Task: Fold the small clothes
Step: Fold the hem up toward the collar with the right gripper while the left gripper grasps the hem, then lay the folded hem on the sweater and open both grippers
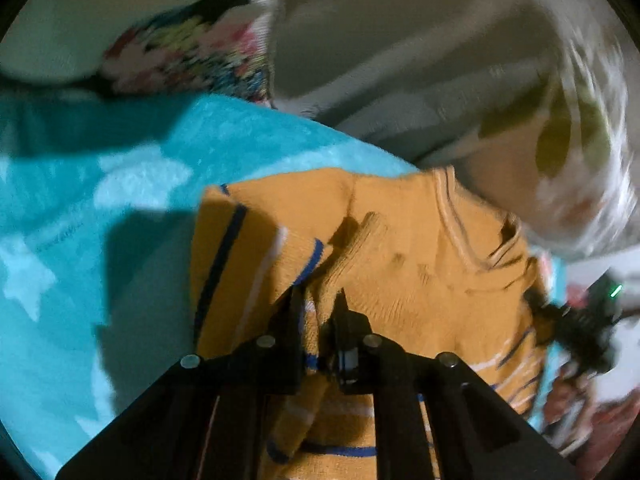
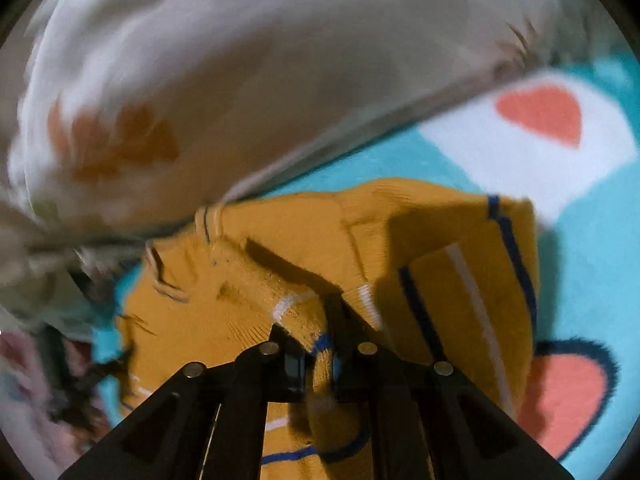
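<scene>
A small mustard-yellow knit sweater [image 1: 400, 264] with blue and white stripes lies partly folded on a turquoise blanket [image 1: 100, 184]. My left gripper [image 1: 318, 300] is shut on a pinched fold of its striped fabric. In the right wrist view the same sweater [image 2: 280, 272] fills the middle, and my right gripper [image 2: 324, 320] is shut on a bunched striped edge of it. A folded sleeve [image 2: 472, 288] lies to the right of those fingers. The right gripper's black body [image 1: 580, 324] shows at the sweater's far right edge in the left wrist view.
A pale cloth or pillow [image 2: 208, 80] with orange and green marks lies just beyond the sweater. A flower-patterned cushion [image 1: 192, 52] sits at the blanket's far edge. The blanket carries white and coral shapes [image 2: 540, 120]. Both views are motion-blurred.
</scene>
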A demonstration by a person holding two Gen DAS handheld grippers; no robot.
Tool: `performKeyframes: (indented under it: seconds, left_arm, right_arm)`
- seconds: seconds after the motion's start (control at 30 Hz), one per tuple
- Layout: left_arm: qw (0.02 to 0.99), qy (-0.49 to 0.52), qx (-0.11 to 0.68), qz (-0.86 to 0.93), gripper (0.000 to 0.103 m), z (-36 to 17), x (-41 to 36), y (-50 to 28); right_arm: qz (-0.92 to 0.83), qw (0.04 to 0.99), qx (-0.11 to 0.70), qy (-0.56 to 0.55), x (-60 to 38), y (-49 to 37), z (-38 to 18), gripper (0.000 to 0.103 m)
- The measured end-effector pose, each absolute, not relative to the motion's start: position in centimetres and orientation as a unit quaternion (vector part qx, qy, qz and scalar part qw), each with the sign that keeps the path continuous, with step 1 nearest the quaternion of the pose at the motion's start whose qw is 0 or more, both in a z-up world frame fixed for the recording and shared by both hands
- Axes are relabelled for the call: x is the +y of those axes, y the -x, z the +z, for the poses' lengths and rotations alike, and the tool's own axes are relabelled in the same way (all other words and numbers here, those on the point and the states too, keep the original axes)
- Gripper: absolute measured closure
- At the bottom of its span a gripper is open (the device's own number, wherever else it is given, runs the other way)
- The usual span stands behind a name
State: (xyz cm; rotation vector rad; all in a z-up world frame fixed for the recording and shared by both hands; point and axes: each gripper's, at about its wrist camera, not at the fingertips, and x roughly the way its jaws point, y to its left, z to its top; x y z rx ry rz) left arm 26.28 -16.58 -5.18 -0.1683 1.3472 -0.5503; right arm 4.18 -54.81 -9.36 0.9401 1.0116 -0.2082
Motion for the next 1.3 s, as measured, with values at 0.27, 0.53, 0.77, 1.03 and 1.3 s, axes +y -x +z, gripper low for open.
performKeyframes:
  seconds: [0.27, 0.53, 0.77, 1.03, 1.3]
  left_arm:
    - [0.746, 0.153, 0.610, -0.219, 0.072, -4.3, -12.4, -26.5]
    - [0.769, 0.124, 0.597, -0.195, 0.060, -2.5, -10.2, -24.0]
    - [0.774, 0.063, 0.587, -0.228, 0.043, -2.2, -9.1, -17.4]
    - [0.751, -0.003, 0.607, -0.261, 0.046, -5.5, -10.9, -12.6]
    - [0.769, -0.064, 0.599, -0.212, 0.089, -3.5, -10.3, -13.5]
  right_arm:
    - [-0.110, 0.763, 0.444, -0.457, -57.0, -2.0, -7.9, 0.060]
    - [-0.131, 0.789, 0.444, -0.404, -56.9, 1.6, -5.2, 0.048]
    - [-0.102, 0.797, 0.453, -0.387, -54.5, 7.3, -4.6, 0.047]
    - [-0.080, 0.803, 0.485, -0.337, -48.6, 9.3, -7.2, 0.081]
    - [-0.109, 0.783, 0.481, -0.379, -52.4, 10.7, -7.8, 0.094]
